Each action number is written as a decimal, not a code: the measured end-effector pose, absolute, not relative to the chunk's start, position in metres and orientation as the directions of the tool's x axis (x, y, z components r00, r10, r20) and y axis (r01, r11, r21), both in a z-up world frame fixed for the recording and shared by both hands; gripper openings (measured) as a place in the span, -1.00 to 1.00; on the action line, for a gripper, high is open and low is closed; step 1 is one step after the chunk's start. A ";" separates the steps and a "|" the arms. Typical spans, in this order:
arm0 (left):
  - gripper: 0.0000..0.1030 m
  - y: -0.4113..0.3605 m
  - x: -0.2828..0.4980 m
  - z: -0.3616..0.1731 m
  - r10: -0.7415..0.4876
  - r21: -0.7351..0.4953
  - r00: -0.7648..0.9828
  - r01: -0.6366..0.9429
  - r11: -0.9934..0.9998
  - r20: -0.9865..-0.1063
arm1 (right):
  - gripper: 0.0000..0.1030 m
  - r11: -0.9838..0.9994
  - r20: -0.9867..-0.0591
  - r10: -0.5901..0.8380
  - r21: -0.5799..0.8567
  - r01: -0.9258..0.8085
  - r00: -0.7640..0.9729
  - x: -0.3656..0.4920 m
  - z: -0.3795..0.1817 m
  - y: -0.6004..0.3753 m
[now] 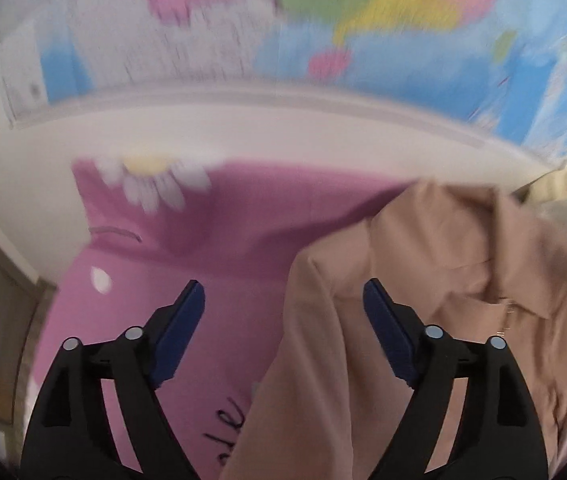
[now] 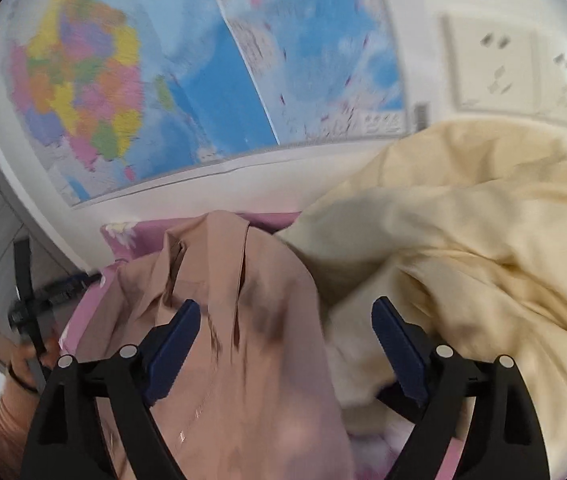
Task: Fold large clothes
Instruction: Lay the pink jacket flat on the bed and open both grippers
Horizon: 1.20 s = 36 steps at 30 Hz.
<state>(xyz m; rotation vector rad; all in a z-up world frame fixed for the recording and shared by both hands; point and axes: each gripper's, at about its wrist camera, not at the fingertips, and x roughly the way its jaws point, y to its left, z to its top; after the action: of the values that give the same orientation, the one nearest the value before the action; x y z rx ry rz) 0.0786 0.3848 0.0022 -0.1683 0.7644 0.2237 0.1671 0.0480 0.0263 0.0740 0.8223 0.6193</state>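
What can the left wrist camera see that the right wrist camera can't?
Only the left wrist view shows the black writing on the pink sheet and the open left gripper. Only the right wrist view shows the wall sockets, the big cream blanket, a hand and the open right gripper. Both show the tan shirt, the pink sheet and the wall map.

only part of a black handwritten word, "le", shows on the pink sheet [image 1: 187, 240].
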 end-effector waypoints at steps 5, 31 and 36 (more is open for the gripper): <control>0.65 0.353 0.027 0.038 0.053 -0.062 0.774 -0.118 0.991 -0.631 | 0.71 0.828 -0.680 0.521 0.255 -0.499 0.517 0.104 0.019 0.002; 0.70 0.157 -0.064 -0.040 -0.373 -0.155 0.603 0.382 0.911 -0.706 | -0.91 0.825 -0.770 0.523 0.351 -0.442 0.365 -0.058 -0.087 -0.076; 0.69 0.143 -0.074 -0.041 -0.377 -0.138 0.601 0.405 0.904 -0.705 | -0.93 0.819 -0.683 0.571 0.434 -0.376 0.456 -0.045 -0.059 -0.118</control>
<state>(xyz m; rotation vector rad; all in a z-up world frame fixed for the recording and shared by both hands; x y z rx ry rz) -0.0736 0.1431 -0.0411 0.0373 0.8078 -0.4532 -0.0446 -0.1183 -0.0595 0.2339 0.9291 0.5901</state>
